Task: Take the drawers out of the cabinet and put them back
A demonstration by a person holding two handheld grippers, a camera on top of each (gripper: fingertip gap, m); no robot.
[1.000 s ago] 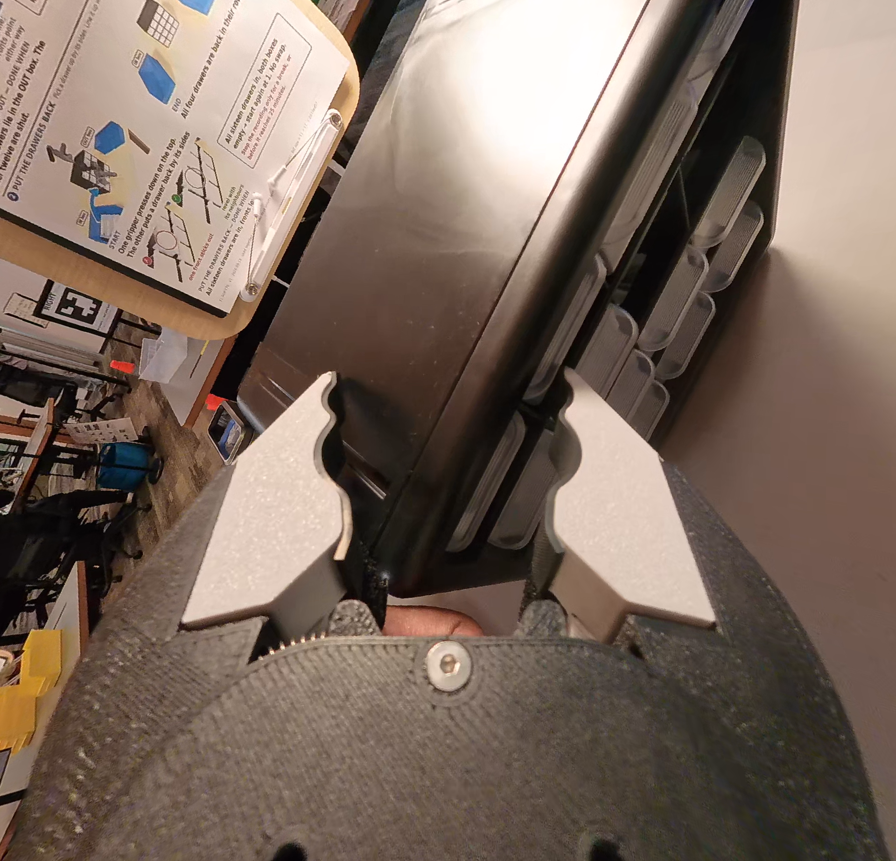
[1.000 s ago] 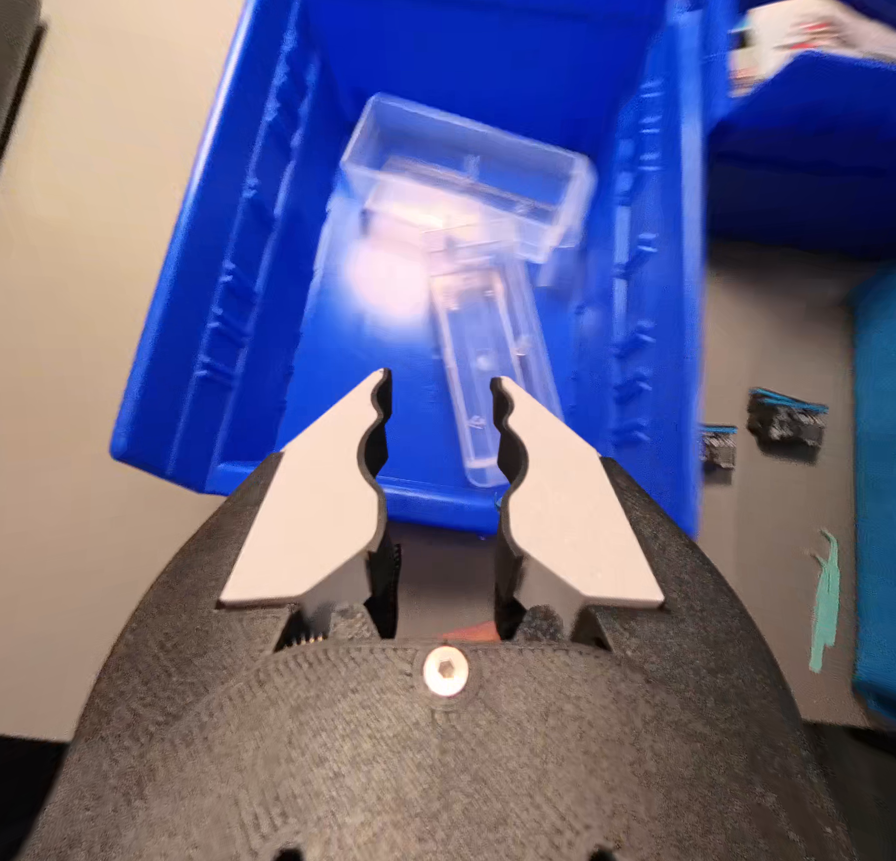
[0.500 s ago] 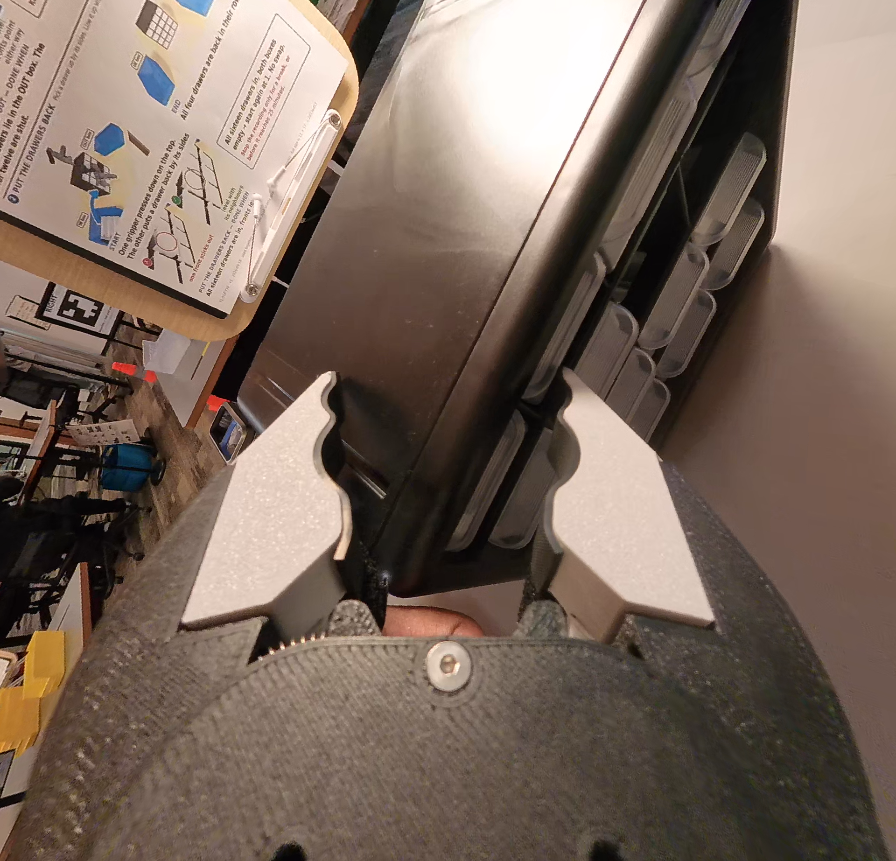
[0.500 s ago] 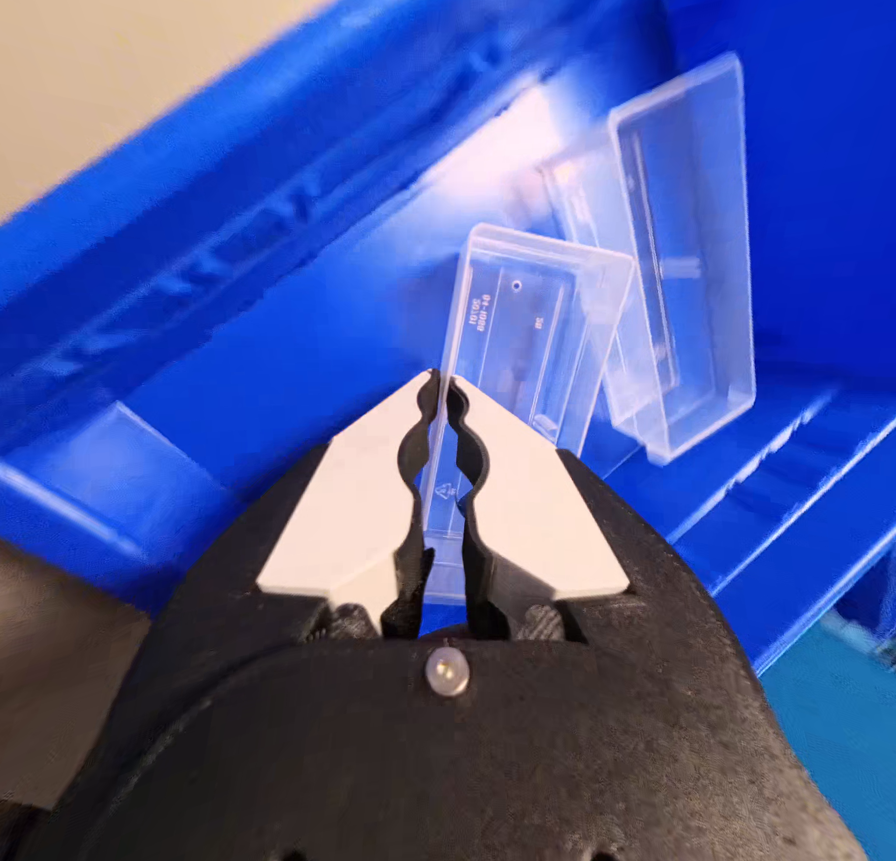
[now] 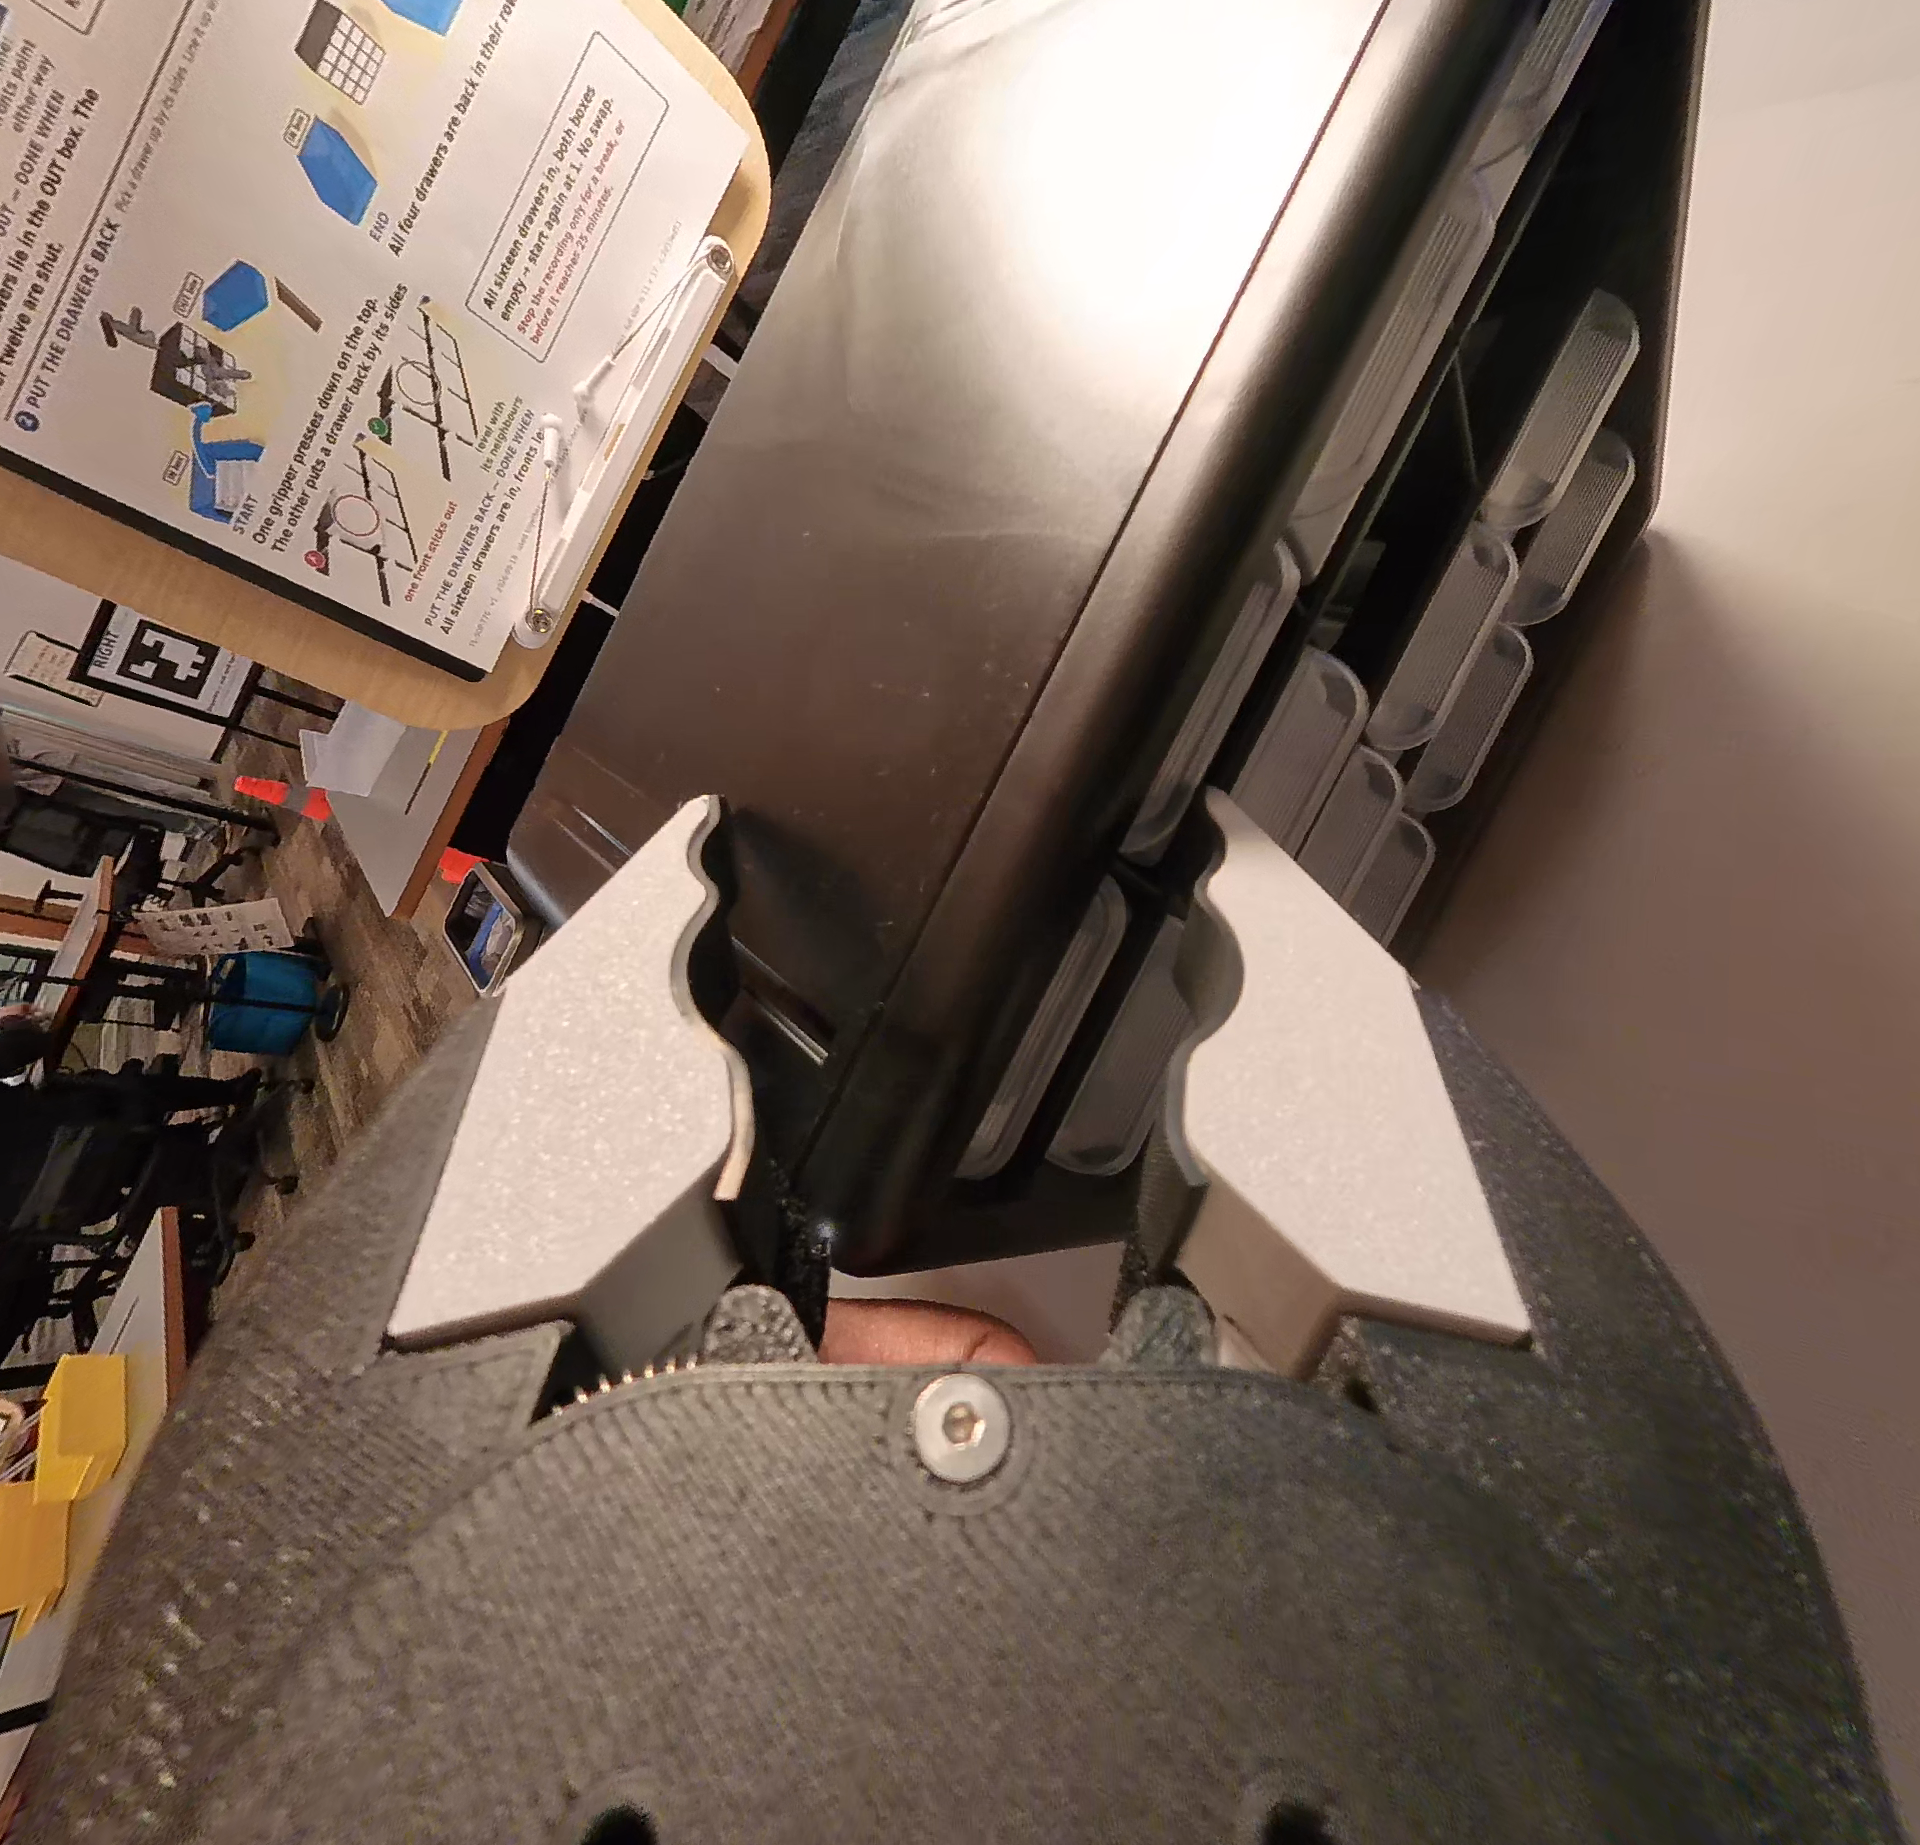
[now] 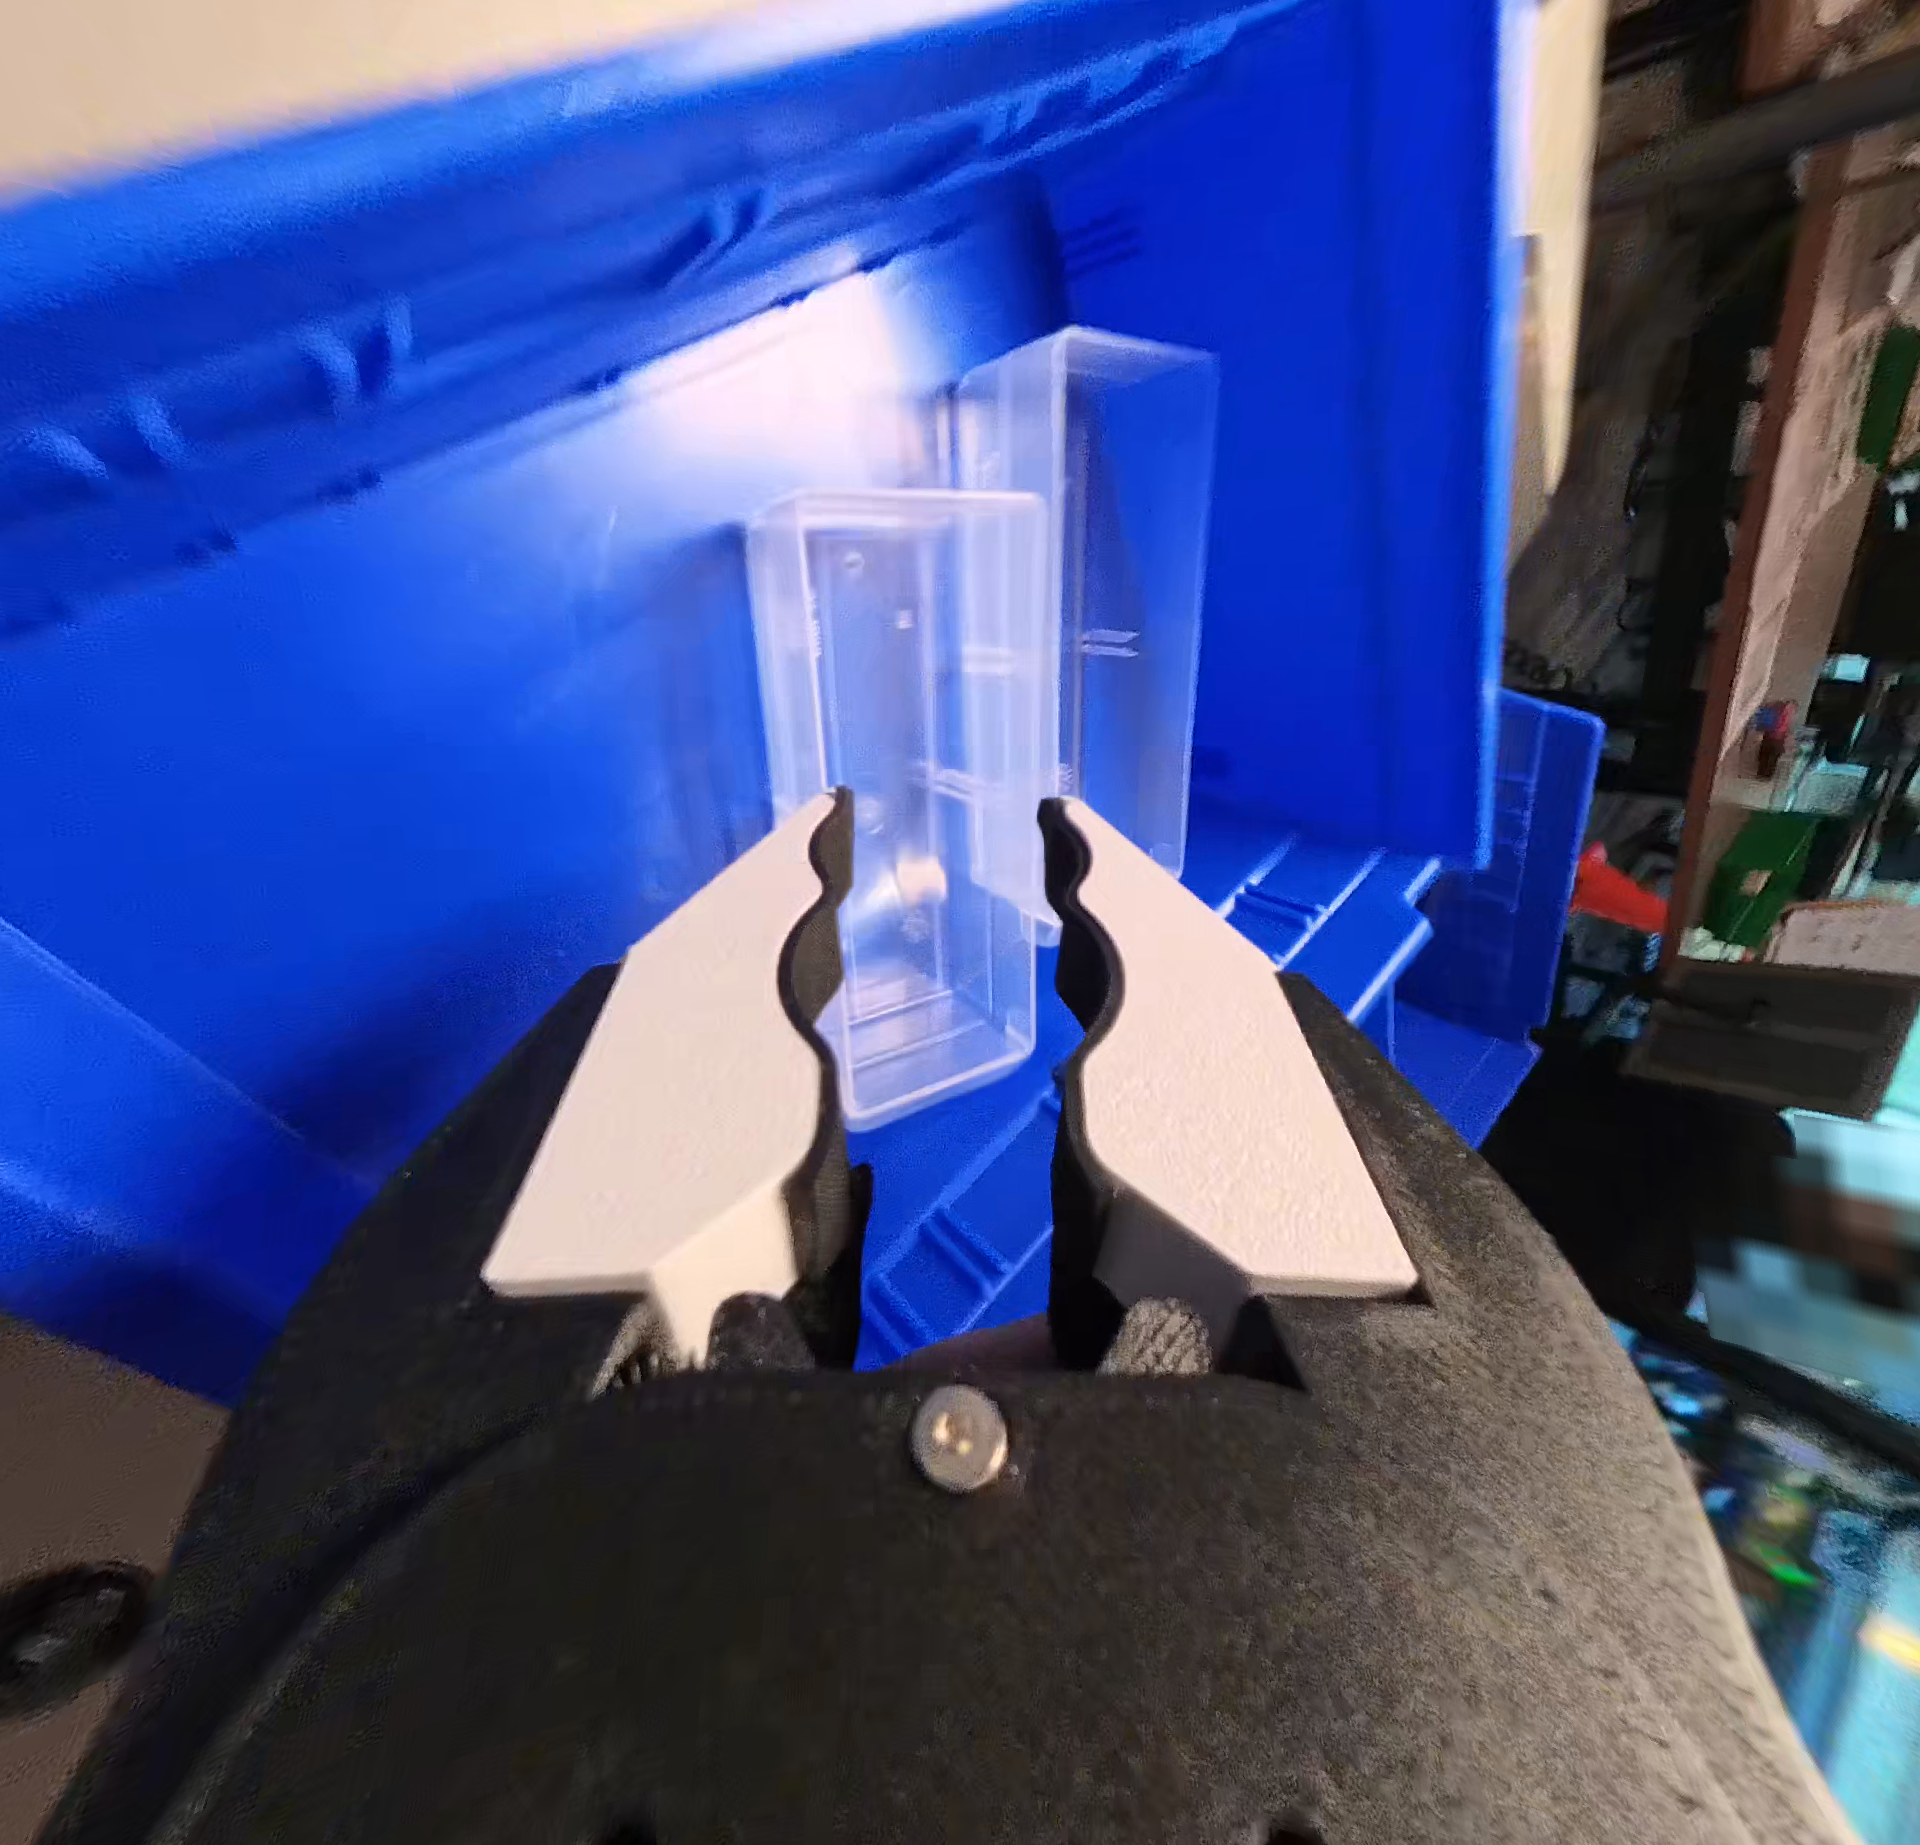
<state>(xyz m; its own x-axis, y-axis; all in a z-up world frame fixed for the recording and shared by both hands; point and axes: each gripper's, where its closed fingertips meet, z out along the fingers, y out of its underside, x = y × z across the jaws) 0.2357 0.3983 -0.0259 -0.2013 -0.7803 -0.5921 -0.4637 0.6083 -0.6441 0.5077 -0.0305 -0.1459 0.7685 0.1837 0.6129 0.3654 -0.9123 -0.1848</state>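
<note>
Printed instruction sheet (image 5: 343,268) on wooden board (image 5: 644,590); square marker sign (image 5: 156,663) behind.

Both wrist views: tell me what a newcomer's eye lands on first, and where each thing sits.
The bright blue bin fills the right wrist view, with two clear plastic drawers standing inside it just ahead of the open right hand-held gripper. In the left wrist view, the glossy black cabinet runs up the middle, drawer fronts lining its right face, one corner sitting between the wide-open left hand-held gripper fingers. A printed instruction sheet lies upper left.
</note>
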